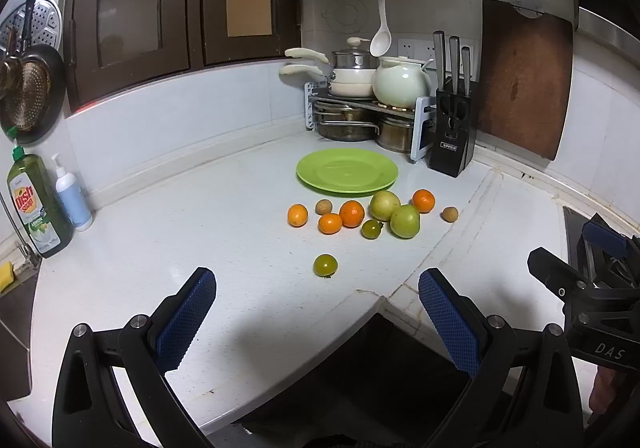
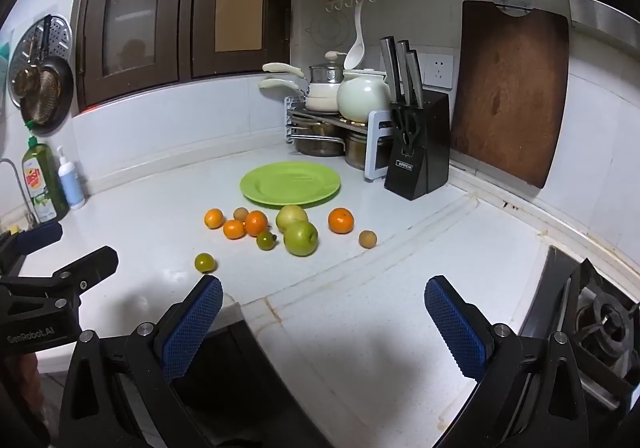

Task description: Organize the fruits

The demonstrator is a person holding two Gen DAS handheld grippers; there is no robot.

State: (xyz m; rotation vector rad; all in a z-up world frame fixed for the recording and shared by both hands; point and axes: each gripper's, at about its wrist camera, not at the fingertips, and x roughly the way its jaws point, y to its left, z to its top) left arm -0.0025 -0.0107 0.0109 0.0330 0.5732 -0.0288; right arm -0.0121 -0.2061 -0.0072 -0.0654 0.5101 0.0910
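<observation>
Fruits [image 1: 351,213] loose beside green plate [image 1: 347,171]; both tools [image 1: 316,284] [image 2: 323,290] spread wide, angled down, well short.

"Dish soap" on green bottle [image 1: 34,204]; knife block [image 1: 452,128] perhaps "OPPEIN".

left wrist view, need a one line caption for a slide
Open left gripper above a white counter, facing scattered oranges, green fruits and an empty green plate.

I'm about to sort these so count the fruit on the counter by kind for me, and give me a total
Orange citrus fruits: 4
Large pale green fruits: 2
Small dark green tomatoes: 2
Small brown round fruits: 2
Total: 10, all on the counter; none on the green plate.
</observation>
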